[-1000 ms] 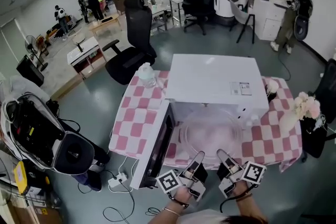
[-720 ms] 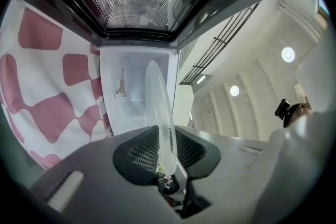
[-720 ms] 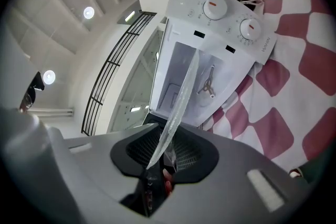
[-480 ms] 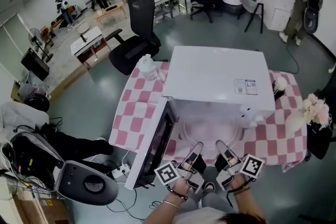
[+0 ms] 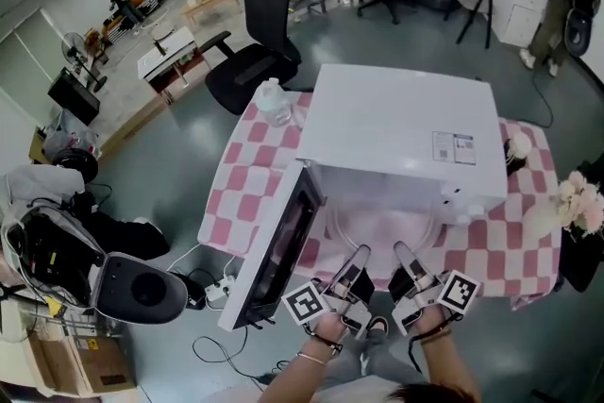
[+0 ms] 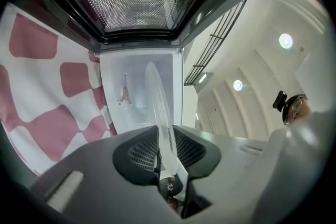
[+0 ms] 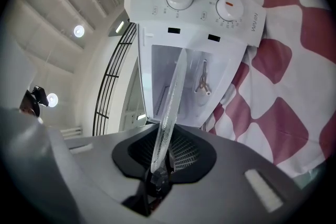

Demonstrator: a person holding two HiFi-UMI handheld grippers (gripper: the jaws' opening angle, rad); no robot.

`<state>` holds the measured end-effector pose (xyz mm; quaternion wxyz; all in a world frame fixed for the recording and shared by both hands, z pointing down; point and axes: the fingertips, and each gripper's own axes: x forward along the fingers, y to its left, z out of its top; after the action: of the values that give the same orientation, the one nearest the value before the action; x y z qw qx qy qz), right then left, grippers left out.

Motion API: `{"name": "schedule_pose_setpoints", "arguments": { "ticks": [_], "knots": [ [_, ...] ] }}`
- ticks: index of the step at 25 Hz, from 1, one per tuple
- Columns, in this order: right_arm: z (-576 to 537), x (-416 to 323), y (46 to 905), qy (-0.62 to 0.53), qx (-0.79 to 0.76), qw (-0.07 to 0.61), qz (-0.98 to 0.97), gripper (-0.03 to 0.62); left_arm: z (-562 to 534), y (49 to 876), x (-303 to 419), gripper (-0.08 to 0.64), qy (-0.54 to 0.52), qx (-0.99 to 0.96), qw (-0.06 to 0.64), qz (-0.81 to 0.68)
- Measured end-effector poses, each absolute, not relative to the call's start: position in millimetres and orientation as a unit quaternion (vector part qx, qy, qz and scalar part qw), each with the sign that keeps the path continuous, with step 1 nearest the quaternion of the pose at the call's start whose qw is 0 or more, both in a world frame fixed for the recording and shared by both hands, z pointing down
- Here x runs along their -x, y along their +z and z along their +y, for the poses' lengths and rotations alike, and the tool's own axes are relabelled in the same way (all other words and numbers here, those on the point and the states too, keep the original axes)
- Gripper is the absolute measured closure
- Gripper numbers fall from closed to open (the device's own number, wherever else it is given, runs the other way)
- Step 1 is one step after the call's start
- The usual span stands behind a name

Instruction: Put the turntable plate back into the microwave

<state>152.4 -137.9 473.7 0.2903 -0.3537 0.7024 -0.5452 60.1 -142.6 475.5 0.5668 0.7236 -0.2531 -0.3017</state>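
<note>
The clear glass turntable plate (image 5: 382, 224) hangs level in front of the open cavity of the white microwave (image 5: 401, 137). Its near rim is gripped on both sides. My left gripper (image 5: 356, 261) is shut on the rim; the plate (image 6: 157, 107) shows edge-on between its pads. My right gripper (image 5: 404, 258) also has the plate (image 7: 173, 97) between its pads, and its jaws are closing on it. The cavity (image 6: 136, 97) lies straight ahead, with the small drive hub (image 7: 203, 81) inside. The door (image 5: 274, 250) stands swung open to the left.
The microwave sits on a pink-and-white checked cloth (image 5: 250, 179). A plastic bottle (image 5: 274, 104) stands at its back left, flowers (image 5: 585, 203) at the right edge. A black office chair (image 5: 255, 52) is behind the table, and dark equipment (image 5: 132, 283) sits on the floor at left.
Both grippers have shifted a little and sunk slightly with the plate held between them, staying in front of the opening. The head view has drifted, so the microwave sits higher in the picture.
</note>
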Motion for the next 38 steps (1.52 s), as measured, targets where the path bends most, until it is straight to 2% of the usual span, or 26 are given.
{"name": "schedule_pose_setpoints", "arguments": {
  "ticks": [12,22,30,38],
  "knots": [
    [-143.0,-154.9,491.4,-0.574,0.338,0.327,0.670,0.546,-148.1,487.1,-63.5,0.471,-0.281,-0.752,0.536,-0.264],
    [-143.2,-158.2,498.3,-0.576,0.324,0.336,0.671,0.548,-146.5,496.6,-65.2,0.459,-0.220,-0.772,0.507,-0.313],
    [-145.4,-153.9,502.7,-0.579,0.321,0.329,0.673,0.547,-138.4,497.7,-52.8,0.430,-0.163,-0.800,0.451,-0.360],
    [-147.3,-152.5,505.8,-0.581,0.323,0.331,0.670,0.546,-118.6,499.9,-31.3,0.433,-0.111,-0.813,0.399,-0.409]
  ]
}}
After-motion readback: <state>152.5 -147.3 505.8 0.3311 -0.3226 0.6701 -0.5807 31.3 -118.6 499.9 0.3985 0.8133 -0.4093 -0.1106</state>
